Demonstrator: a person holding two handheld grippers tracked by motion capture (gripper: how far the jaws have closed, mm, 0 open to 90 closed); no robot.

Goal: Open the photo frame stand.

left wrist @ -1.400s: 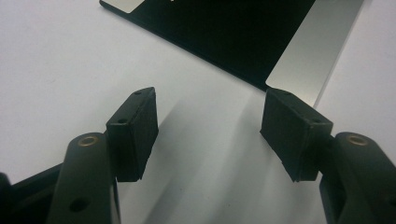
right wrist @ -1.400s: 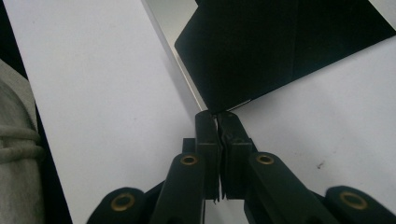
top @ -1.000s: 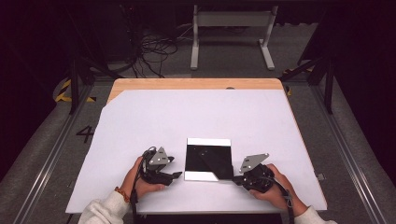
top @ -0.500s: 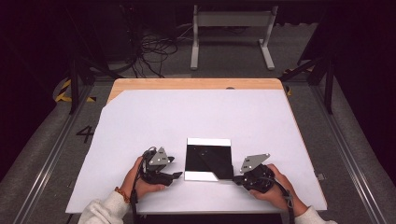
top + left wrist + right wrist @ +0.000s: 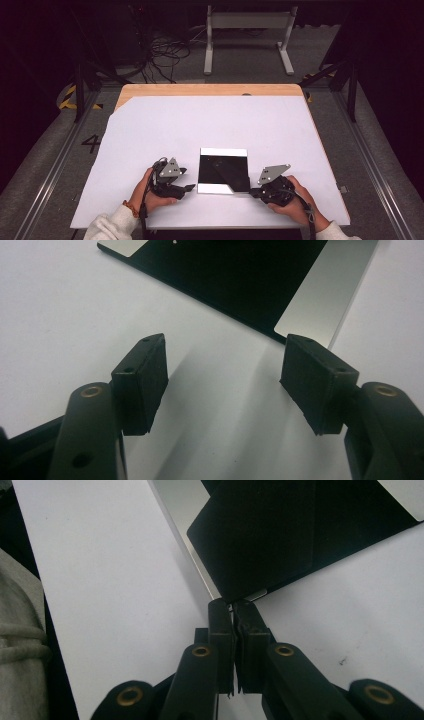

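A flat black sheet (image 5: 222, 170) with silvery strips along its far and near edges lies on the white table (image 5: 200, 125), near the front edge. My right gripper (image 5: 252, 191) sits at its near right corner. In the right gripper view the gripper (image 5: 232, 611) has its jaws shut on the tip of the black sheet (image 5: 290, 535). My left gripper (image 5: 189, 189) rests on the table just left of the sheet's near left corner. Seen from the left gripper view, it (image 5: 225, 385) is open with bare table between its pads, the sheet (image 5: 240, 280) lying just beyond them.
The white surface covers a wooden tabletop (image 5: 210, 90) whose far edge shows. Cables (image 5: 165, 55) and a grey metal stand (image 5: 245, 30) are on the floor behind the table. Metal rails (image 5: 370, 155) run along both sides. A grey sleeve (image 5: 20, 630) shows at the left of the right gripper view.
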